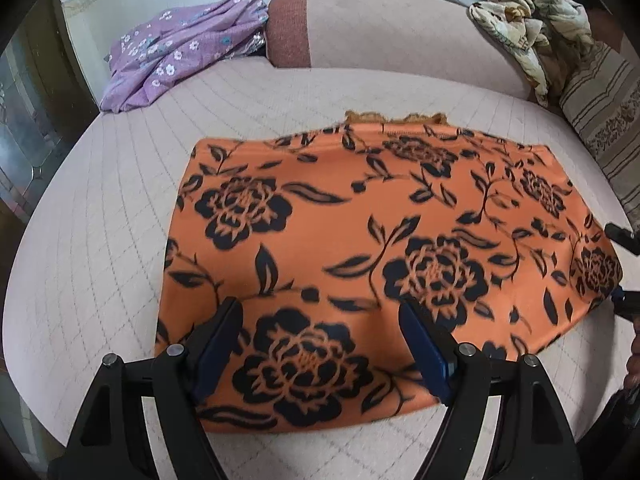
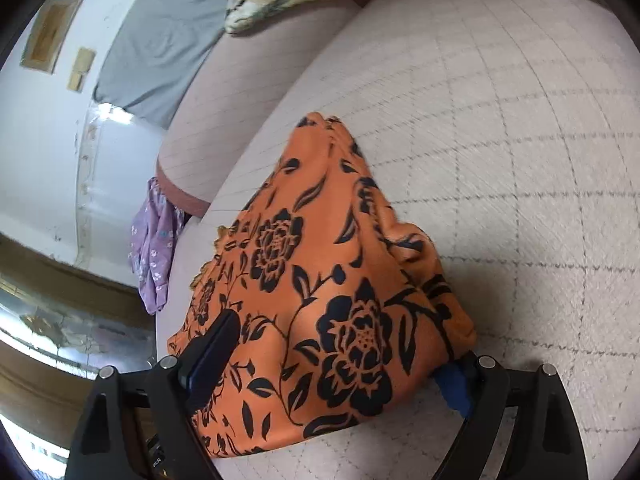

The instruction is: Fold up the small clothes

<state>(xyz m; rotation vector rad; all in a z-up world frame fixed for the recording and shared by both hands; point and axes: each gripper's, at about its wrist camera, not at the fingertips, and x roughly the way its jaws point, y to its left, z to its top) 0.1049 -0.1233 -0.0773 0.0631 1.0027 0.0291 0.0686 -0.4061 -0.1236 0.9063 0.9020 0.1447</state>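
Right now your left gripper (image 1: 320, 344) hovers over the near edge of the orange floral garment (image 1: 360, 240), fingers spread wide and gripping nothing. Your right gripper (image 2: 340, 360) stands equally wide, the garment's bunched end lying between its fingers, unpinched. That garment lies on the quilted bed (image 1: 100, 240). Beyond it sit a purple cloth (image 1: 176, 52) and a bolster (image 1: 380, 28).
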